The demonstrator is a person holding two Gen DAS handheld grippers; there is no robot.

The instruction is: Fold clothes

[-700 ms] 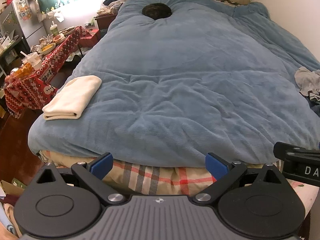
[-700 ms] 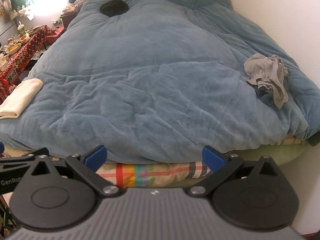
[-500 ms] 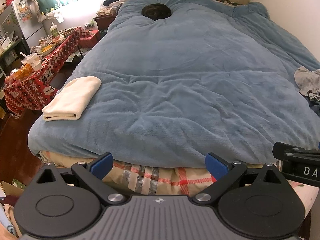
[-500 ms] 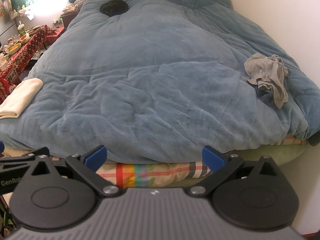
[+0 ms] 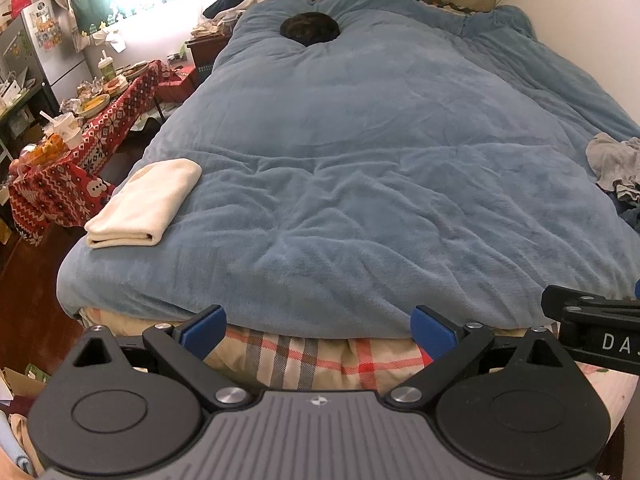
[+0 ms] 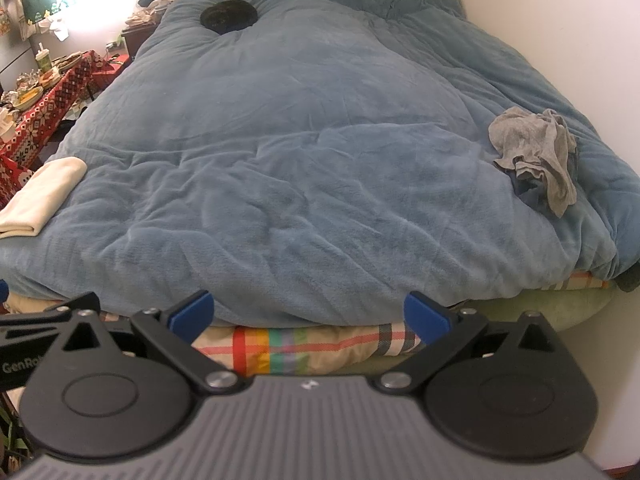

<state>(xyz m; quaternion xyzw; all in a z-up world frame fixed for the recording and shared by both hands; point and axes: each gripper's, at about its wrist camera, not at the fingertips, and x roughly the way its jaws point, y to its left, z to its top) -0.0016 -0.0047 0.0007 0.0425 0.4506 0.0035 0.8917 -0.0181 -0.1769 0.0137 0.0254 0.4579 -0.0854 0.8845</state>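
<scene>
The left hand-held gripper (image 5: 316, 326) is seen at the bottom of the left wrist view, its blue-tipped fingers (image 5: 202, 328) spread wide with nothing caught between them. Behind the gap, only the plaid sheet (image 5: 320, 356) at the foot of the bed is framed. The right hand-held gripper (image 6: 310, 314) is shown the same way in the right wrist view: fingers spread fully, nothing pinched, a striped edge of bedding visible between the tips.

A blue duvet (image 5: 360, 160) is spread across almost the whole of both views. At its left edge, in the middle left of the left wrist view, a cream garment (image 5: 146, 204) is laid neatly folded, flat on the duvet. At the right edge of that view, a crumpled grey garment (image 5: 612, 164) is only partly caught. It is seen whole in the right wrist view, at centre right (image 6: 536, 156), bunched and unfolded on the duvet near the wall, well apart from both grippers. The cream garment is glimpsed there at the left edge (image 6: 40, 196).

A dark round object (image 5: 310, 28) is noted at the top centre, on the far end of the duvet. At the upper left, a counter (image 5: 80, 140) draped in a red patterned cloth is crowded with dishes and cups.
</scene>
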